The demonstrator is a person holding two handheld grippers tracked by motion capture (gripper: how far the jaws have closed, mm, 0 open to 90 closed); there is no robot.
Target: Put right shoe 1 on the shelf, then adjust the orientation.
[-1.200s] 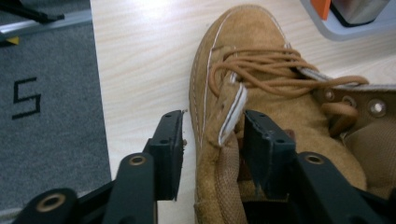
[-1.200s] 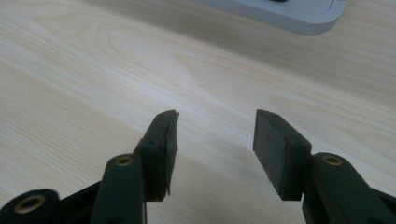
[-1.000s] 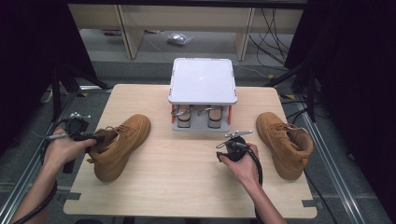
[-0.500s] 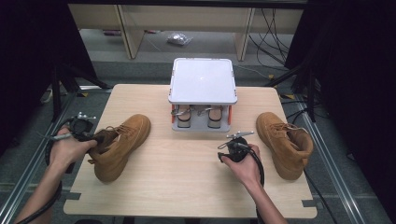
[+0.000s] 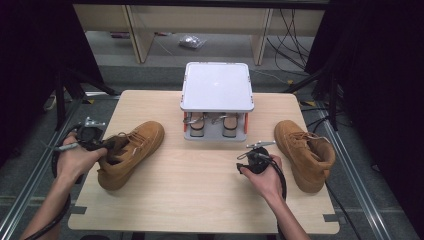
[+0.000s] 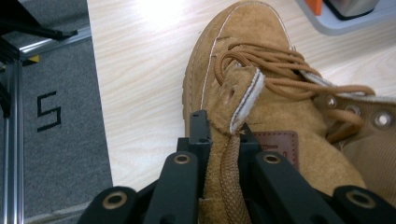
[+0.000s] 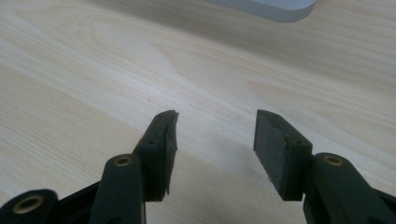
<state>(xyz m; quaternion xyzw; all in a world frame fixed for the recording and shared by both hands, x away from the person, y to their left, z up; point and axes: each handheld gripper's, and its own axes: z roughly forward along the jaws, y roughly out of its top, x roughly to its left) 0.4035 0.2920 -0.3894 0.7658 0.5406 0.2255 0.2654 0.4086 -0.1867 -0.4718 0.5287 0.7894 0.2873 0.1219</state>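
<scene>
— What is the left hand (image 5: pixel 75 159) doing over there?

— It is holding the left gripper (image 6: pixel 219 135) against the tan boot (image 5: pixel 131 152) that is lying on the left part of the wooden table (image 5: pixel 200 190). The jaws are squeezing the suede collar flap (image 6: pixel 219 154) at the boot's ankle opening, and the brown laces (image 6: pixel 280 74) are trailing loose above the flap.

— And the other one?

— The right hand (image 5: pixel 265 177) is keeping the right gripper (image 7: pixel 215 135) low over bare wood near the middle of the table, jaws standing apart with nothing between them.

— Where is the second boot (image 5: pixel 305 152) sitting?

— On the right side, near the table's edge, well apart from that gripper. A grey and white stand (image 5: pixel 216 90) is sitting between the two boots, toward the back.
</scene>
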